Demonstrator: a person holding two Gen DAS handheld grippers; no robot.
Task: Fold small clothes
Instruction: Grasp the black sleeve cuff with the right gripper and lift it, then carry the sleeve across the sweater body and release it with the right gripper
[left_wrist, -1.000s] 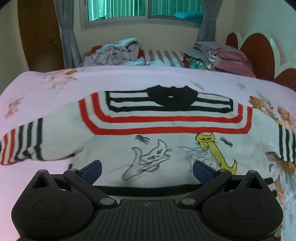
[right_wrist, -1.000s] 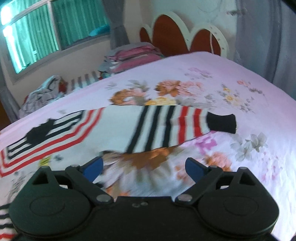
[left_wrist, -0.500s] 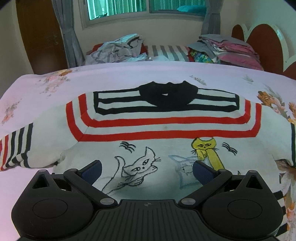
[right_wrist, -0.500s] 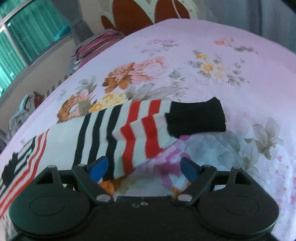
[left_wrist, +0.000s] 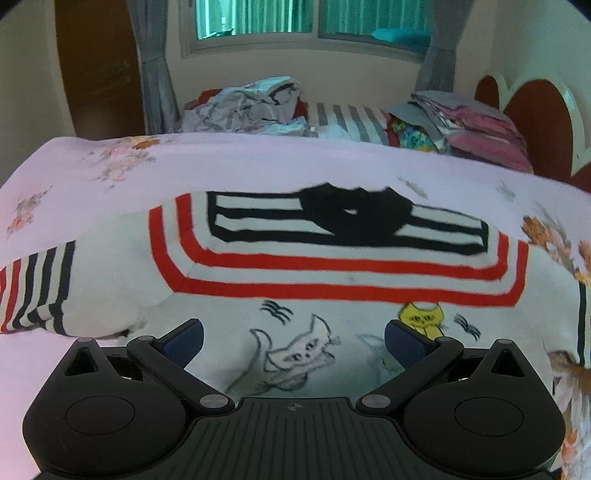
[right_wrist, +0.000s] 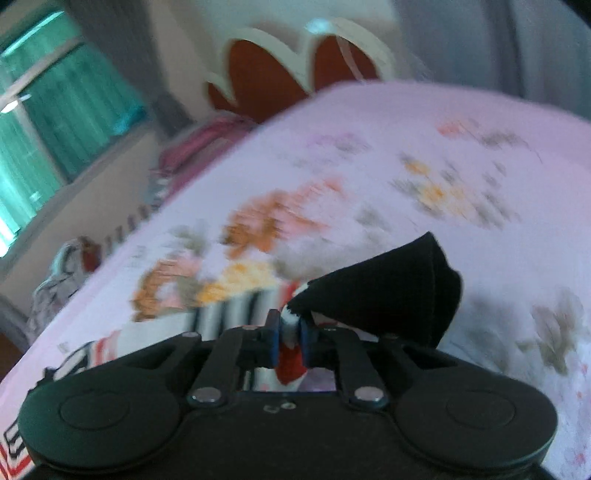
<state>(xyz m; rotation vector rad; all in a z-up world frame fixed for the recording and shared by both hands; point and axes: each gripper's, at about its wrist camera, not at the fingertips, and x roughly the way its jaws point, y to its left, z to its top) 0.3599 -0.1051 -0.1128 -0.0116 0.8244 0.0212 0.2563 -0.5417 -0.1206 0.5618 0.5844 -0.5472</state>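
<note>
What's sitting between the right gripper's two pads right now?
In the right wrist view, the right gripper is shut on the sweater's striped sleeve, just behind its black cuff. The fabric alone fills the gap.

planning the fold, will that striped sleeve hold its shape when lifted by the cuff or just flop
Probably flop: the black cuff already buckles into a peak where the right hand-held gripper pinches the sleeve. It looks like soft knit, so the rest should drape and trail. Likely light, and unlikely to slip from the pads.
</note>
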